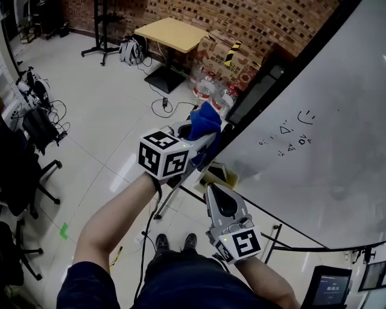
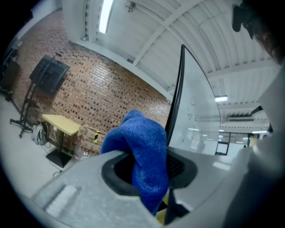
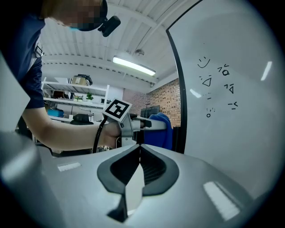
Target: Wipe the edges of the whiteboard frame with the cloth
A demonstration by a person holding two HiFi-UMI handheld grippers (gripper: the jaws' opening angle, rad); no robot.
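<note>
Whiteboard (image 1: 338,121) fills the right, its black frame edge (image 1: 289,73) running along its left side. The blue cloth (image 1: 204,121), pinched in the left tongs (image 1: 204,137), sits just beside that edge and should press firmly while sliding along it; the nearer right tongs (image 1: 216,188) are closed, empty.

The soft fuzzy cloth (image 1: 205,121) is bright blue. The big flat whiteboard (image 1: 341,108) is white with small black scribbles (image 1: 288,137), and its thin frame (image 1: 313,49) is black. The plastic left gripper (image 1: 204,143) and right gripper (image 1: 212,188) are grey with black inside, and each has a cube (image 1: 163,155) patterned in black and white squares. The brick wall (image 1: 199,15) is red-brown, dotted with darker bricks. The square table top (image 1: 172,33) is pale yellow. The shiny floor (image 1: 96,139) is light grey, with one small green mark (image 1: 63,230).
</note>
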